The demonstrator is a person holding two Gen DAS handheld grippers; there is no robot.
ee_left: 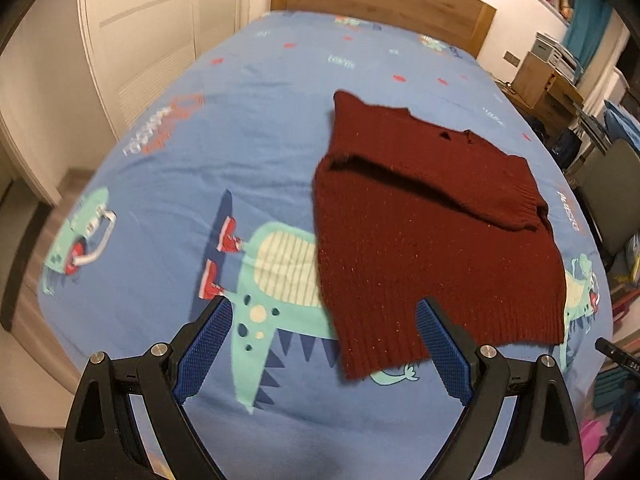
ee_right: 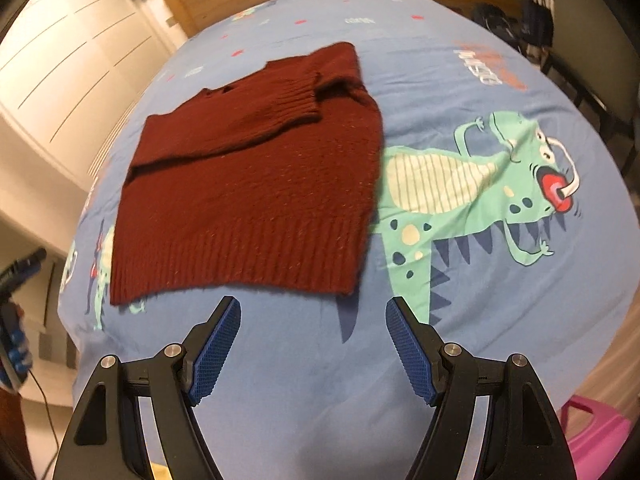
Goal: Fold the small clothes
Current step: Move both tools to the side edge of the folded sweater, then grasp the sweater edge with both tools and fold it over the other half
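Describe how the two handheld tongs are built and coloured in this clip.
Both look identical. The left tongs and right tongs each have two glossy black plastic arms with triangular cut-outs and round silver pivot screws. Each finger carries a long blue pad with a fine cross-hatched grip texture. No sleeves, labels or cables on them are visible.

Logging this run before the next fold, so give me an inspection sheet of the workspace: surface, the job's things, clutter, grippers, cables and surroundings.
Surface: bed with blue dinosaur-print sheet, lightly creased.
Job's things: one maroon sweater lying flat, both sleeves folded across the chest, ribbed hem nearest the grippers.
Clutter: nothing seen on the bed besides the sweater.
Grippers: left gripper open, holding nothing, one finger overlapping the hem in view; right gripper open, holding nothing, short of the hem.
Cables: thin dark cable beside the bed.
Surroundings: wooden headboard, white wardrobe, chair, pink bin.
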